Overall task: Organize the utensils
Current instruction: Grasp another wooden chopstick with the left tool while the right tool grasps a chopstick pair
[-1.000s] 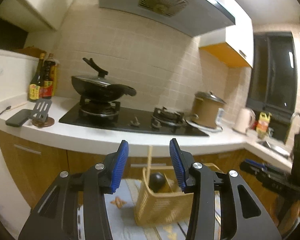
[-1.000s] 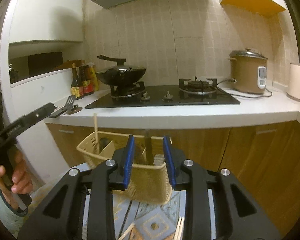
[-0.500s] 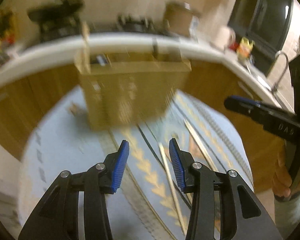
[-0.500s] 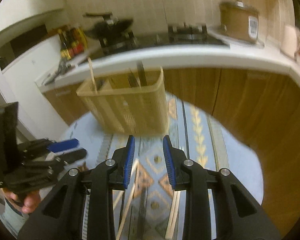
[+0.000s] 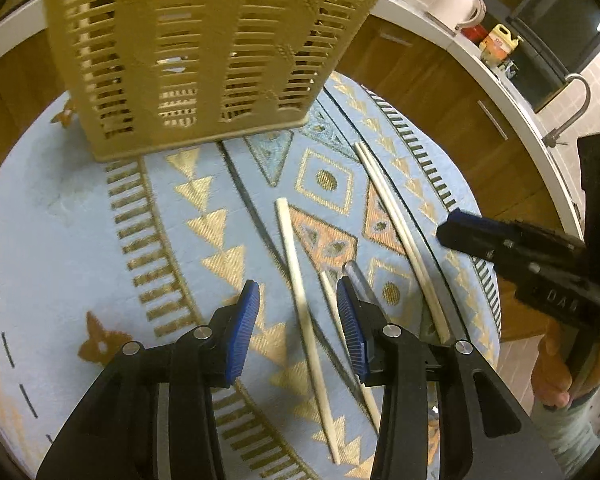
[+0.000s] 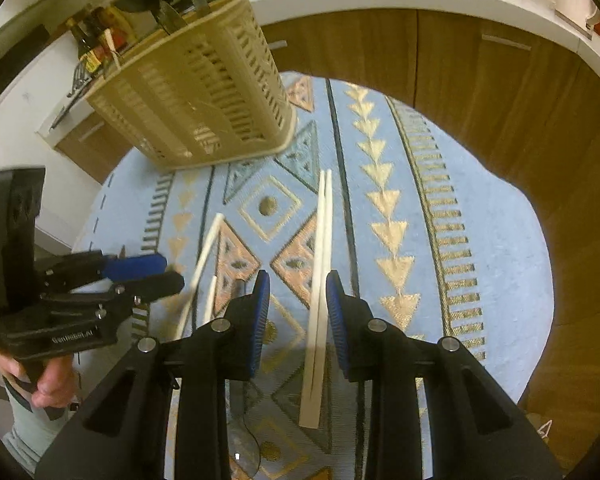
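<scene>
Now both grippers point down at a round blue mat (image 5: 60, 248) with gold shapes on it. The left gripper (image 5: 296, 328) has its blue pads a little way apart, and nothing is pinched between them. One pale chopstick (image 5: 300, 292) lies on the mat and shows in the gap. A second, shorter-looking stick (image 5: 332, 300) lies just beside the gripper's right pad. A clear spoon (image 5: 356, 276) peeks out behind that pad, but most of it is hidden.

The right gripper (image 6: 296, 316) has a narrow gap too, and it holds nothing. A pair of chopsticks (image 6: 320, 280) lies side by side on the mat, touching each other, and shows between its pads. The pads do not press on them.

A tan basket (image 5: 204, 48) with slits stands at the far side of the mat, near the wooden cupboards (image 6: 480, 92). In the right view, some dark tools (image 6: 168, 12) stick up out of it.

Each view also shows the other gripper, held in a hand (image 6: 48, 384).
</scene>
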A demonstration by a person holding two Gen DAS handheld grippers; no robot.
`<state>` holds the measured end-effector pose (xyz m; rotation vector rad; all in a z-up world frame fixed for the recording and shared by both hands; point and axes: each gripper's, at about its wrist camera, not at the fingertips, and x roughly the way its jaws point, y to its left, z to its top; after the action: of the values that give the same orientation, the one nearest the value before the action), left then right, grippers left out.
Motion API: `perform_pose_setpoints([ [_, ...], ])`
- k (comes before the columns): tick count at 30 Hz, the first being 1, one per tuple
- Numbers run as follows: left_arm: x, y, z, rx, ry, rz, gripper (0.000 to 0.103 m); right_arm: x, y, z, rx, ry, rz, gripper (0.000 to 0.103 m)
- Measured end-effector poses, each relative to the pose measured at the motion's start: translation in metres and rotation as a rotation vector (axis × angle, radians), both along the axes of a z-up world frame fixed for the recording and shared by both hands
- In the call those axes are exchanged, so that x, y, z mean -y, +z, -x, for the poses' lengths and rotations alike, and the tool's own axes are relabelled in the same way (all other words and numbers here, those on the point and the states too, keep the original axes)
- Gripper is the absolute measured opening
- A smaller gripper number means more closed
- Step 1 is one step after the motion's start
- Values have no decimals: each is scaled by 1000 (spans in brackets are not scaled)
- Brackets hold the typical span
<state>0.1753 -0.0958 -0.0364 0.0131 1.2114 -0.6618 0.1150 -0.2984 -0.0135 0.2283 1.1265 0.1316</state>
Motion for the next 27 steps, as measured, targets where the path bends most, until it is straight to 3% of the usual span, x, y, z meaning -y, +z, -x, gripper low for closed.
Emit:
perform_pose_setpoints([
  [5,11,2,-18,-22,41,-33,37,5,-10,-12,-39,-2,19,26],
  [9,27,-4,-25,-34,36,-90,25,18,-21,-28,-88,-18,11,26],
  [14,45,-8,-26,-3,22,-144,19,23,-24,-37,-101,-14,27,26],
  [15,47,-9,-26,-5,15,-149,13,22,-23,-38,-100,-4,28,26],
  [23,67,-9,-24,40,-1,-234,5,14,-20,-48,-120,22,71,26],
  [27,80,-11,-22,65,-14,-238,4,13,-25,-56,-158,29,45,26],
])
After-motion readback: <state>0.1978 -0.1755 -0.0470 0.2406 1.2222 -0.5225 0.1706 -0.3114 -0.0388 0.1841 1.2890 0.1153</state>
